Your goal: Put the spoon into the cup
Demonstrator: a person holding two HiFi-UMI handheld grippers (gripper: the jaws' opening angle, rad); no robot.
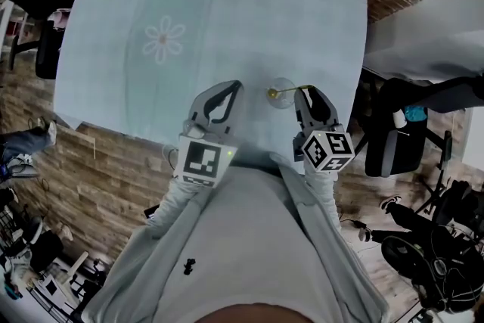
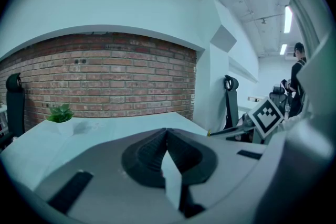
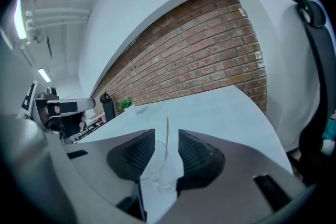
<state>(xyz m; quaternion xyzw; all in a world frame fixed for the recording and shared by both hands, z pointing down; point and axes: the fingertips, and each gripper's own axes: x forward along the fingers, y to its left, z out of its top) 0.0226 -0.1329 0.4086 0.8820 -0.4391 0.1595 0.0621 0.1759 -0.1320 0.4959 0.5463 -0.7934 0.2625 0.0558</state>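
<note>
Now, where is your spoon point(image 3: 167, 128)?
– Standing in the cup point(image 3: 155, 171) on the bench point(image 3: 226, 113), between your right gripper's point(image 3: 166, 135) spread jaws; left gripper's point(image 2: 167, 131) jaws are pressed together. Withdraw straight: a sideways jaw could tip the cup.

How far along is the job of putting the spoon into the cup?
Done: the spoon stands in the clear cup, handle above the rim. In hand: nothing; the jaws of the right gripper stand apart around the handle without pressing it, and the left gripper is shut, empty. Remaining: probably only drawing the right gripper away.
</note>
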